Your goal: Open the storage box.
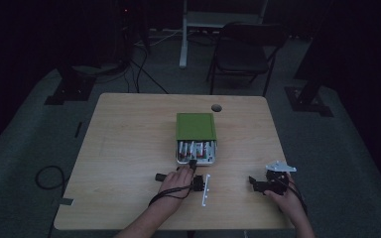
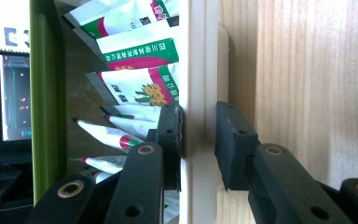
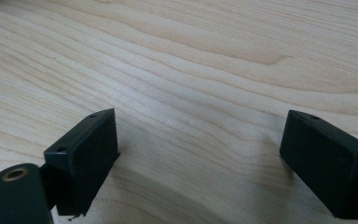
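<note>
Left tool (image 2: 198,135) clamps the white tray's front wall (image 2: 196,70); right tool (image 3: 199,161) gapes wide, well apart.

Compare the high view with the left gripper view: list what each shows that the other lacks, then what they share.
High view alone: the whole table, the box's green lid, the right tool resting apart with open jaws, both forearms, a chair behind.

Left gripper view alone: the left tool shut on the white box's front wall, and the print on the red, green and white packets.

Shared: the box, its packets, the wooden tabletop, the left tool at the box's near edge.
</note>
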Demonstrator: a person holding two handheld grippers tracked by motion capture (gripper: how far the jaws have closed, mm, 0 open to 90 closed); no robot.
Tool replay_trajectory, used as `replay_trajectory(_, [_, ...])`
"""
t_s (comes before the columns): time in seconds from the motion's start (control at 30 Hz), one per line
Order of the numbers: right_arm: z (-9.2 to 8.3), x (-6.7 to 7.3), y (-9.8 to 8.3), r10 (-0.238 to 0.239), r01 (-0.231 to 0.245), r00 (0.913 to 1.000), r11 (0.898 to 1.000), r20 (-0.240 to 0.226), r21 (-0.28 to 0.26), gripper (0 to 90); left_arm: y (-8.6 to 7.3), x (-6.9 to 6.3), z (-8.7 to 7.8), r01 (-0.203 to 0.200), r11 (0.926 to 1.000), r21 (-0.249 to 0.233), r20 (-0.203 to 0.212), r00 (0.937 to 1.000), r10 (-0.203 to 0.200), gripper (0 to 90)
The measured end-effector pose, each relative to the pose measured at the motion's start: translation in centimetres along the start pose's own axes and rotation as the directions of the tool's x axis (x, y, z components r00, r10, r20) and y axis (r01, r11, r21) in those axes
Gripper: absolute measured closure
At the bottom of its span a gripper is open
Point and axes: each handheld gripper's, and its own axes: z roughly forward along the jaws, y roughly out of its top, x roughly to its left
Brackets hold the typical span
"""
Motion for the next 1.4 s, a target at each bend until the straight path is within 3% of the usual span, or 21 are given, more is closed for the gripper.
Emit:
replay_trajectory(0.3, [0.0,0.0,0.0,0.0,0.0,1.0,1.0,0.0,0.0,10.7,0.3,-0.2,-1.0,0.0,1.0,0.005,0.022,0.9998,0.0,73.7])
replay_trajectory(1.1, [0.0,0.0,0.0,0.0,0.0,1.0,1.0,0.0,0.001,10.8,0.5,-1.4,-3.2,0.004,0.9999,-0.015,0.025,0.9997,-0.003,74.0])
replay_trajectory(1.4, [0.0,0.0,0.0,0.0,0.0,1.0,1.0,0.0,0.0,10.8,0.8,-1.7,-3.9,0.005,0.9999,-0.014,0.048,0.9988,-0.004,74.0])
